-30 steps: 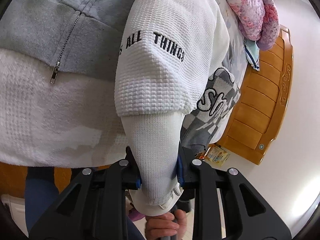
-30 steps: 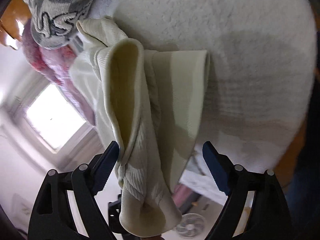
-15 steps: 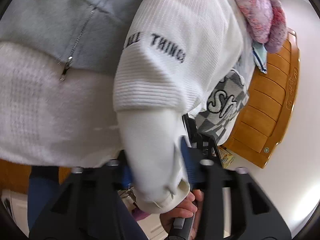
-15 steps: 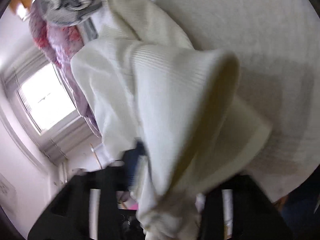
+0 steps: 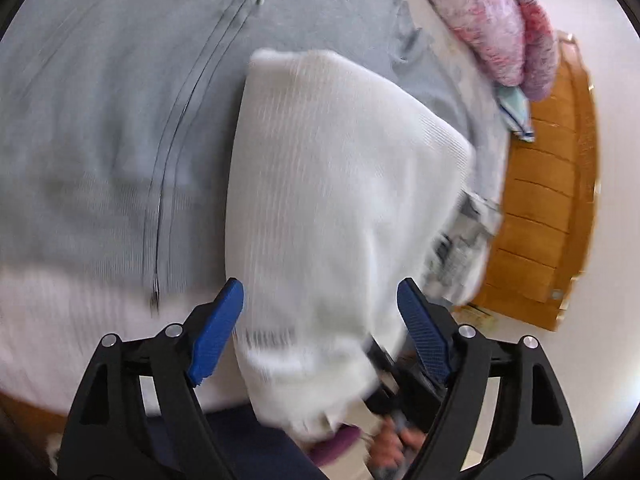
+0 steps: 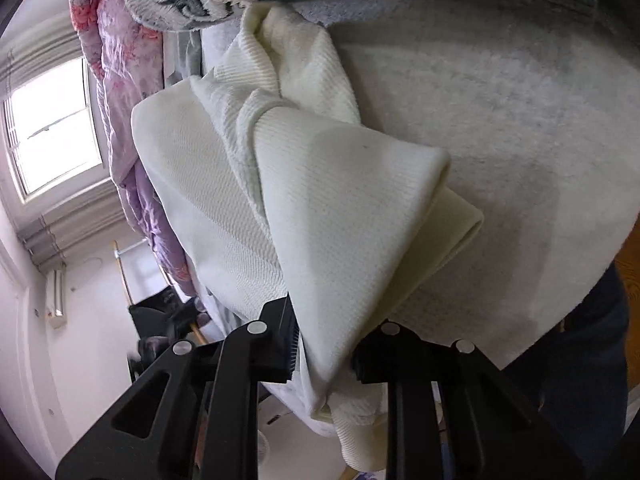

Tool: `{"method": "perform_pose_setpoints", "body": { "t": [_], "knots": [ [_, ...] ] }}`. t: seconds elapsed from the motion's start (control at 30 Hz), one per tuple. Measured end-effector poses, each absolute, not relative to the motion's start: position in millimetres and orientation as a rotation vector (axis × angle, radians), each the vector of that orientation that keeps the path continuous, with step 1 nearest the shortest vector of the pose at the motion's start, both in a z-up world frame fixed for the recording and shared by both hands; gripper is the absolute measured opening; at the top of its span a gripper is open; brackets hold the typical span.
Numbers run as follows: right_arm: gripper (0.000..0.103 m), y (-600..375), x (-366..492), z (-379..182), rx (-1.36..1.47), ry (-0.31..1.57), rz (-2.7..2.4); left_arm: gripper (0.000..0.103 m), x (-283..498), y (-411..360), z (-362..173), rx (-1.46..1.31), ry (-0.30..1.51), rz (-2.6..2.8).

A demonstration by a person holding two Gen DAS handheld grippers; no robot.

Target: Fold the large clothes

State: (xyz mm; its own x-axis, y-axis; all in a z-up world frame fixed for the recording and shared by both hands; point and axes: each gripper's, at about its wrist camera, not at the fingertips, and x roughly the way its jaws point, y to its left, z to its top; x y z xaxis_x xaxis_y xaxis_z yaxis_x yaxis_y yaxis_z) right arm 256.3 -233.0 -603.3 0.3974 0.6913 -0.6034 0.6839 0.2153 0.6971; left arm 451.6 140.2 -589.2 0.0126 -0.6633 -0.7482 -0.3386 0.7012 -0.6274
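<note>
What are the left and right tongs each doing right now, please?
Left tongs: open, white sweater sleeve between the fingers, ungripped.
Right tongs: shut on cream sweater cuff.

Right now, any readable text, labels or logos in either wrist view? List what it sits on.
Nothing reads cleanly.
Dark lettering on the white sweater, near the left gripper: motion-blurred, unreadable.
Outlined script on the grey-and-white knit, top of the right wrist view: only partial curved strokes, cannot make out a word.
The same patterned knit in the left view: blurred.
Small packet by the wooden headboard: too small and blurred.
</note>
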Motion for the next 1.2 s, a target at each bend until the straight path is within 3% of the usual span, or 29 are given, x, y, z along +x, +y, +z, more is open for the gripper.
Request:
{"method": "perform_pose_setpoints", "body": {
  "t": [0.27,0.37,0.43,0.53,0.83,1.2],
  "knots": [
    [0.020,-220,290,-596,1.369,1.340,-0.020,0.082,486,117,-643,-0.664,1.629,-0.206],
    [0.020,-210,299,-582,1.210,1.380,-0.035,0.063,484,105,-638,-0.532,1.597,-0.193],
    [0.020,-199,311,-570,1.064,1.415,-0.044,0.041,482,98,-628,-0.469,1.575,-0.187],
    [0.020,-180,330,-548,0.826,1.448,-0.028,0.027,476,94,-605,-0.416,1.521,-0.198],
    [0.018,-144,348,-453,0.340,1.326,0.077,0.023,465,82,-508,-0.354,1.348,-0.272],
    [0.018,-176,352,-337,0.218,1.113,0.235,0.022,442,68,-383,-0.400,1.143,-0.297]
  ]
}}
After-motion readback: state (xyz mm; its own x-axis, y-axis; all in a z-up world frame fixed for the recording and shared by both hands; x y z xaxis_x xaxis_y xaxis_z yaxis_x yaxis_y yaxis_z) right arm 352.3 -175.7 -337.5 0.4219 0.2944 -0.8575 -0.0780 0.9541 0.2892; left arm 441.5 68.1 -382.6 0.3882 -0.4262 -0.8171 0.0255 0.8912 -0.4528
